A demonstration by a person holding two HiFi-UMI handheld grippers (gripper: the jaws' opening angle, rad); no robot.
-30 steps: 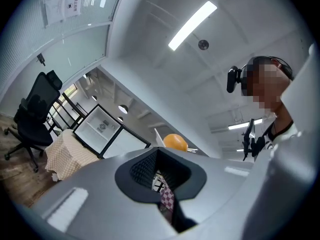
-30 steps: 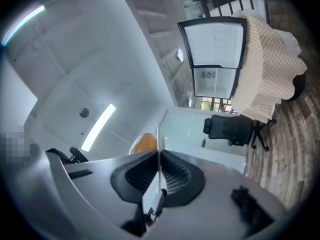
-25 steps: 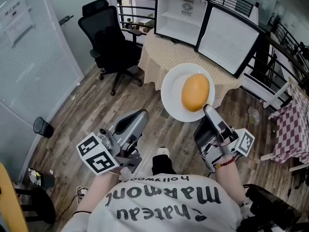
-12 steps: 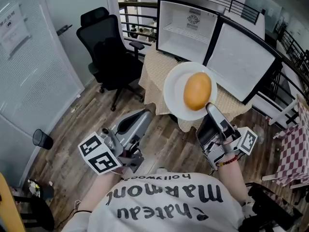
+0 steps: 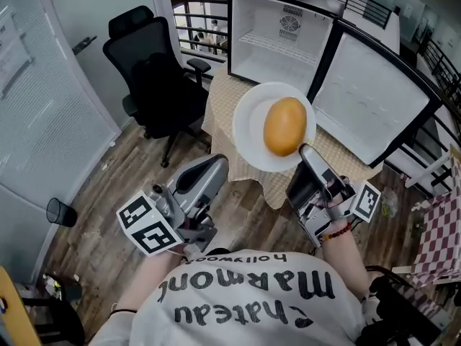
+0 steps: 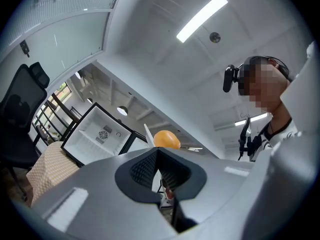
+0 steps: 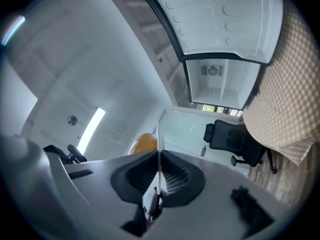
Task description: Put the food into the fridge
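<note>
Two grippers are mine, one in each hand. My right gripper (image 5: 306, 153) has its fingers pinched narrow on the rim of a white plate (image 5: 248, 132), on the side of the plate nearest to me. In the right gripper view the plate's edge is a thin white line running down between my two dark pads, and the pads press on it from both sides.

On the plate lies the food (image 5: 284, 126). It is a smooth orange-yellow lump shaped like an egg (I cannot tell what kind of food it is). It sits a bit to the right of the plate's middle, near my fingers but not touching them.

I hold the plate up in the air. In the head view it covers the near edge of the table (image 5: 223, 99), which has a checked cloth on it. The fridge (image 5: 266, 56) stands on that table, just past the plate. It is white inside. Its door (image 5: 364, 99) is swung wide open to the right.

My left gripper (image 5: 212, 166) is lower and to the left, well apart from the plate. Its fingers are closed tight, pad against pad, and it points toward the table.

A black chair (image 5: 155, 78) stands left of the table on the wooden floor (image 5: 108, 193). A small black bin (image 5: 60, 211) stands far off to the left.
</note>
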